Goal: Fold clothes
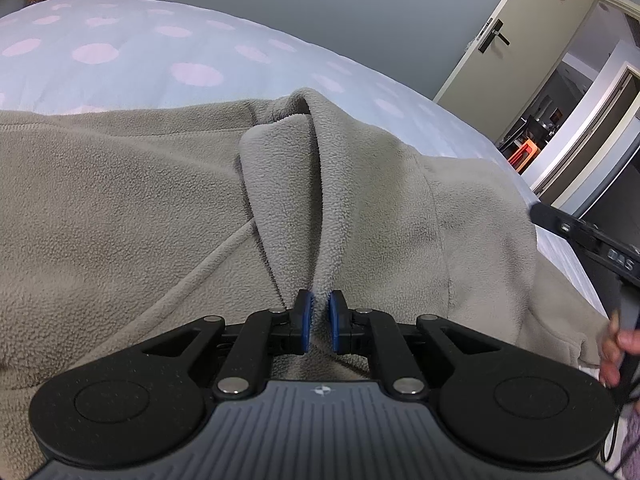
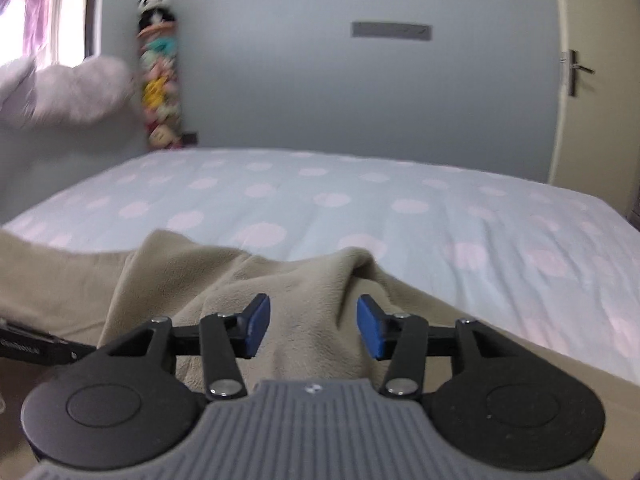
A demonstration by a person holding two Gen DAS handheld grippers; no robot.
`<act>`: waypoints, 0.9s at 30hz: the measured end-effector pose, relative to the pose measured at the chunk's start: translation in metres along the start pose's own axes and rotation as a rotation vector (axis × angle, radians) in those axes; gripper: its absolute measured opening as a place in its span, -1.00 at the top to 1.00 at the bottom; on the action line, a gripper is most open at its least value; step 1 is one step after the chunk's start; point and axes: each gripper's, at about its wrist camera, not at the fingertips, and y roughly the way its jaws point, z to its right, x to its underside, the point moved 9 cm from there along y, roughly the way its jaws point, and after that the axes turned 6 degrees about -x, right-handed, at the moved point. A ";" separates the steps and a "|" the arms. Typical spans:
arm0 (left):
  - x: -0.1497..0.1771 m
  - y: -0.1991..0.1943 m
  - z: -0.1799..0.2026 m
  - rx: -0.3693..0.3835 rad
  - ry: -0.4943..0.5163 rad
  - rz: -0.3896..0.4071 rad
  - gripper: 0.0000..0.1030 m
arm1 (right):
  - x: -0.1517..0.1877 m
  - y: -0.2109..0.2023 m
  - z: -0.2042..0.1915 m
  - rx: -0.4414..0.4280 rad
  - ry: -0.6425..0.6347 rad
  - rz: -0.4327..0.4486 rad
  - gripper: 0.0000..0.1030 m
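My left gripper (image 1: 319, 322) pinches the fleece (image 1: 160, 208) at lower centre; my right gripper (image 2: 313, 327) stands open over it.

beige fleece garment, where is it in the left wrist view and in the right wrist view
Left wrist: beige fleece garment fills the middle and left, a fold pinched between the blue pads.
Right wrist: it lies low and centre, between the parted pads.
Shared landmark: the dotted bed sheet.
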 end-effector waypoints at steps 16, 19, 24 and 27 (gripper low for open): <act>-0.001 -0.004 -0.001 0.017 0.001 0.003 0.85 | 0.077 -0.014 0.012 -0.047 0.393 -0.040 0.77; 0.000 -0.003 -0.002 0.015 0.005 -0.009 0.89 | 0.089 -0.017 0.022 -0.054 0.490 -0.039 0.77; -0.001 -0.003 -0.006 -0.005 0.009 -0.074 0.89 | 0.099 -0.021 0.028 -0.007 0.526 -0.079 0.77; -0.007 -0.011 0.000 -0.008 0.029 -0.092 0.88 | 0.097 -0.030 0.025 0.012 0.493 -0.084 0.77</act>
